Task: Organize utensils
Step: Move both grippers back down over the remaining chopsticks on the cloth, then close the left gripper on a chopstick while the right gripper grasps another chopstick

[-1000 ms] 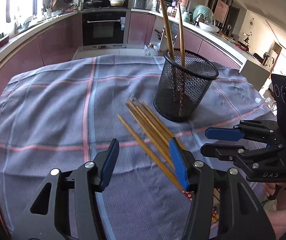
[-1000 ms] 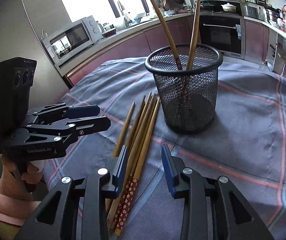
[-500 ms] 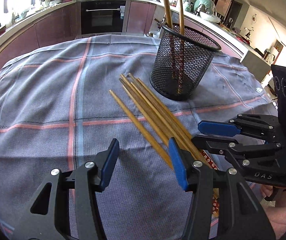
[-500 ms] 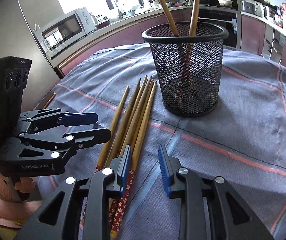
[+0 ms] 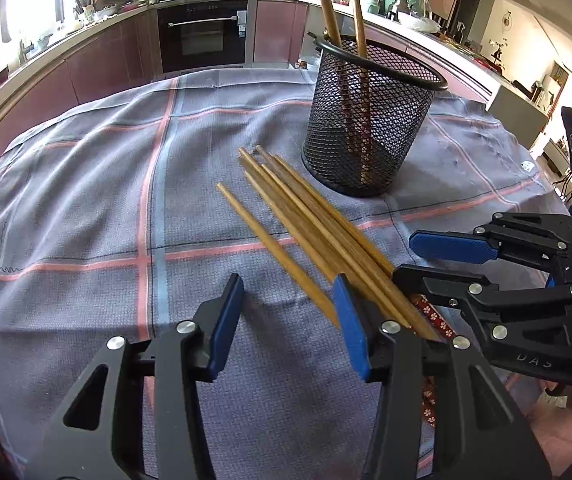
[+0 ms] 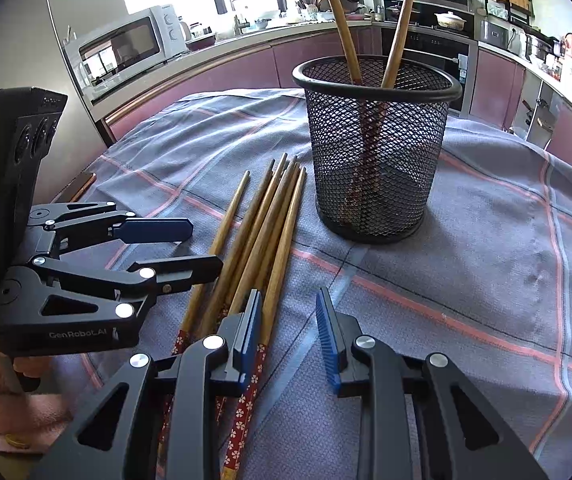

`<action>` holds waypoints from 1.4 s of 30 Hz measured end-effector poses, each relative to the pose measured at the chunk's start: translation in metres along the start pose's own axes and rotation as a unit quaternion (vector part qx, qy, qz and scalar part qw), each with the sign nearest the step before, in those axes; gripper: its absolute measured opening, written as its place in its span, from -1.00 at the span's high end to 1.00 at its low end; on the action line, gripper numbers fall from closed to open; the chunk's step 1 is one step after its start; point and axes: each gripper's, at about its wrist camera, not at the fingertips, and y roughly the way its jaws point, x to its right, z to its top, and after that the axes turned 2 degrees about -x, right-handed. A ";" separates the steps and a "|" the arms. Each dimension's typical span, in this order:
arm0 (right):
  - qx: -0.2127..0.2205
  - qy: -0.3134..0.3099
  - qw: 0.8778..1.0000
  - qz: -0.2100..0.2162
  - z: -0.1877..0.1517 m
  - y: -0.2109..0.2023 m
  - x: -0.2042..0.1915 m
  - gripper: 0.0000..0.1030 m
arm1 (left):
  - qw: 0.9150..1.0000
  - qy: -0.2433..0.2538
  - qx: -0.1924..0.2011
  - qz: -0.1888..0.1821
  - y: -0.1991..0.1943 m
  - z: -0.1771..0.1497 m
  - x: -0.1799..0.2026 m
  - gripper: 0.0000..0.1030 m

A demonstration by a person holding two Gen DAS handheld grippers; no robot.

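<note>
Several wooden chopsticks (image 5: pixel 310 220) with red flowered ends lie in a loose bundle on the cloth, also in the right wrist view (image 6: pixel 261 236). A black mesh holder (image 5: pixel 370 120) stands upright beyond them with two chopsticks in it; it also shows in the right wrist view (image 6: pixel 378 152). My left gripper (image 5: pixel 290 320) is open and empty, low over the cloth at the bundle's left side. My right gripper (image 6: pixel 288 336) is open and empty, its left finger over the bundle's near ends. Each gripper shows in the other's view: the right (image 5: pixel 446 256), the left (image 6: pixel 193 248).
A grey checked cloth (image 5: pixel 85 200) covers the table. Kitchen counters, an oven (image 5: pixel 201 36) and a microwave (image 6: pixel 125 44) stand behind. The table edge falls away at the right of the left wrist view.
Both grippers have come lower and closer to the chopstick bundle. The right gripper's left finger now lies over the bundle's ends. Both stay open.
</note>
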 end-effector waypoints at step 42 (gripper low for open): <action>-0.002 -0.008 1.000 -0.018 0.024 0.016 -0.003 0.90 | 0.999 -0.033 -0.004 0.003 0.002 0.007 -0.020 0.82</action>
